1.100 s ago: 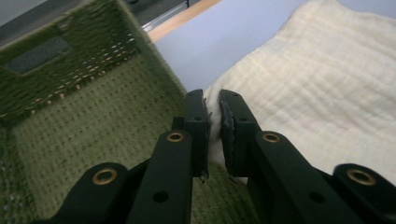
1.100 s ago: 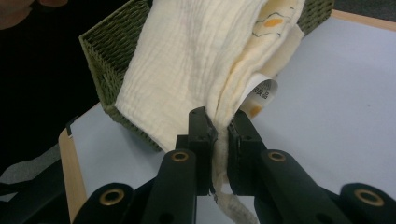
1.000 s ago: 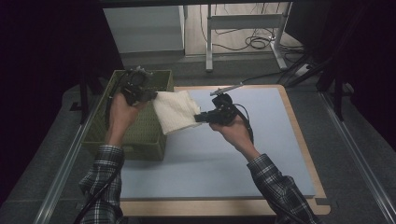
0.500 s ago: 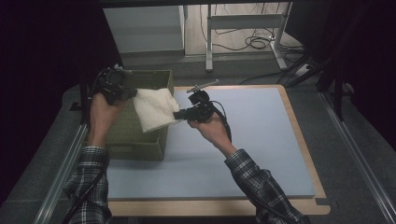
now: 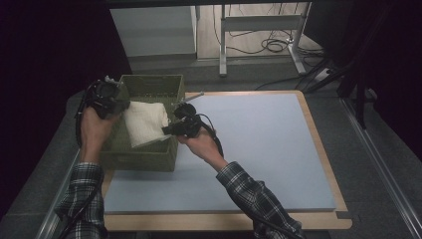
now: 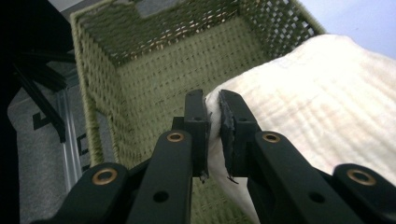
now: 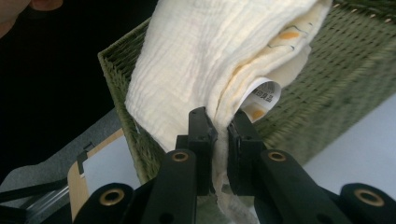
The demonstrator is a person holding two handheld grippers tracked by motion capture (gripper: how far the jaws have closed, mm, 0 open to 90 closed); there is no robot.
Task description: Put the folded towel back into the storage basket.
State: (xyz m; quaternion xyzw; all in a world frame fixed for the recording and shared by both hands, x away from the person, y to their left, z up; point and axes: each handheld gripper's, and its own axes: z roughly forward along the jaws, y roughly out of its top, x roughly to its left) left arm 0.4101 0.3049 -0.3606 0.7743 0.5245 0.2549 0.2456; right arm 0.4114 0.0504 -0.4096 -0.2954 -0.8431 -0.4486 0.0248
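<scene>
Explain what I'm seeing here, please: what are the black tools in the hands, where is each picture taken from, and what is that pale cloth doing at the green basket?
A person holds two hand-held grasping tools, one per hand. The high view looks down on the table from above: the left gripper is at the left, the right gripper toward the middle. The other two pictures come from cameras riding on each tool, looking along its black jaws. On the blue mat stands a green woven basket. Both tools are shut on a folded cream cloth, one at each end, holding it over the basket's opening. The right gripper view shows a printed label on the cloth.
</scene>
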